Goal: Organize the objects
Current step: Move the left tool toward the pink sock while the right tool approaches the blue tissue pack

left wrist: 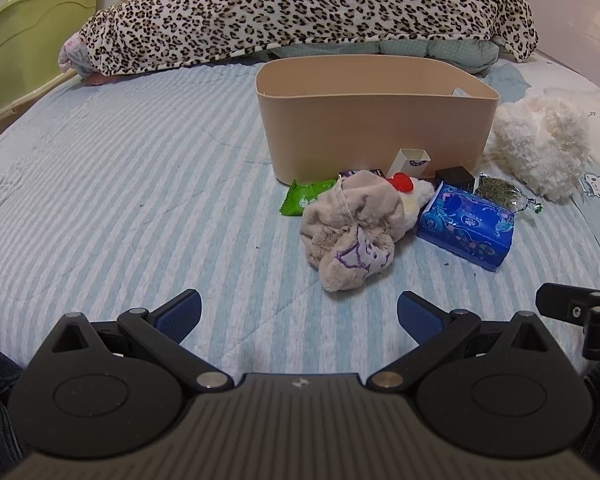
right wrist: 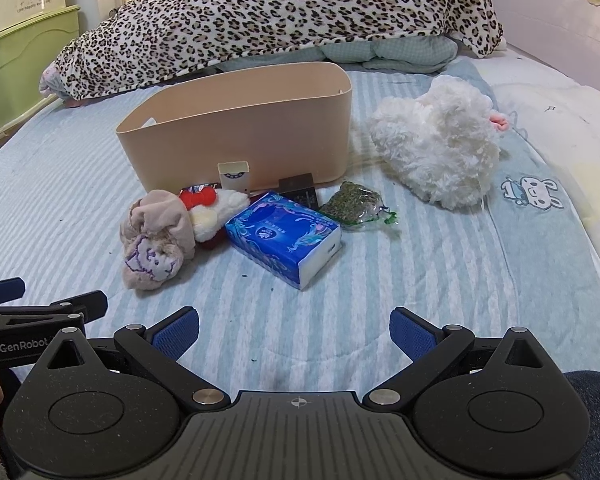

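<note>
A beige bin [left wrist: 372,128] [right wrist: 236,128] stands on the striped bed. In front of it lie a beige plush cloth [left wrist: 348,232] [right wrist: 156,240], a red and white plush [left wrist: 404,188] [right wrist: 208,208], a blue tissue pack [left wrist: 466,226] [right wrist: 284,236], a green packet [left wrist: 306,198], a small white box [left wrist: 410,162] [right wrist: 233,176], a black box [left wrist: 456,178] [right wrist: 300,192] and a bag of dried herbs [right wrist: 354,202]. My left gripper [left wrist: 299,316] is open and empty, short of the beige cloth. My right gripper [right wrist: 294,332] is open and empty, short of the tissue pack.
A fluffy white plush [left wrist: 540,148] [right wrist: 436,148] lies right of the bin. A leopard-print blanket [left wrist: 300,12] [right wrist: 280,16] is heaped behind it. A green cabinet [left wrist: 28,40] stands at the left beside the bed. The left gripper shows at the right wrist view's left edge [right wrist: 40,312].
</note>
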Tool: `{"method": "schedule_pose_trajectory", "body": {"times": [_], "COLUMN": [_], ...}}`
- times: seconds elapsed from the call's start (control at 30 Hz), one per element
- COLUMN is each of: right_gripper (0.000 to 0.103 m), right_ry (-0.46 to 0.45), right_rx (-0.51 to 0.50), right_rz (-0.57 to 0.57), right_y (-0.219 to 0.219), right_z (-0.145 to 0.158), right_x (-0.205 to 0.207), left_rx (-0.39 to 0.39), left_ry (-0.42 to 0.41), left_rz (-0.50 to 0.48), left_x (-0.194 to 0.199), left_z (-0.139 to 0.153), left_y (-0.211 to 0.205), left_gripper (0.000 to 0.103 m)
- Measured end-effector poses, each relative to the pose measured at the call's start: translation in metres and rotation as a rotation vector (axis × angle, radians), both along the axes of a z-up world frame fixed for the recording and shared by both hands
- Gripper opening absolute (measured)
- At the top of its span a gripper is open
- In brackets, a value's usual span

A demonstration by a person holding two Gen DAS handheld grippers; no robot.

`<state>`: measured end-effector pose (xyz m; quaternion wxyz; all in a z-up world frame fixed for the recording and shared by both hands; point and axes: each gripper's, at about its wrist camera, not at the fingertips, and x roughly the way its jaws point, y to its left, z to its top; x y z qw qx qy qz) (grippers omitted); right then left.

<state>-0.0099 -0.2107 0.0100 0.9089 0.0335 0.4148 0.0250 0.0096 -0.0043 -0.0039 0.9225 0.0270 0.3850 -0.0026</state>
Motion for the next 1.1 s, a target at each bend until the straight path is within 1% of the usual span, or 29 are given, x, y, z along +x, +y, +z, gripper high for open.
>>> {"method": "schedule_pose_trajectory", "body": {"times": [0.4,0.6,0.77,0.93,1.1], "right_gripper": [0.103,0.103,0.103,0.102,0.099], "right_ry": [0.020,-0.002,-0.008,-0.014,0.012], "right_rx": [-0.006,-0.018,-0.025,-0.058,-0.076], "right_rz": [0.001,0.044,0.067,0.095,0.120], "right_y": [-0.004,-0.001,0.000,0.002,0.002], "right_z": [-0.009,-0.009,-0.012,-0.016,-0.026], "right_x": [0.016,0.029,0.043,0.060,0.079], "left_rx": [0.003,0.007,0.031,0.036,0.053], "left_ry": [0.010,0.016,0.018,0.022,0.014], "left_rz": [-0.001,-0.012,-0.036,-0.062,-0.093], "left_x": [0.019,0.031,0.046,0.063,0.082], "left_z": [-0.003,-0.008,-0.012,-0.019,-0.026], "left_y": [-0.001,-0.003,-0.007,-0.008,-0.012], "left_gripper": [0.103,0.103,0.103,0.103,0.103]}}
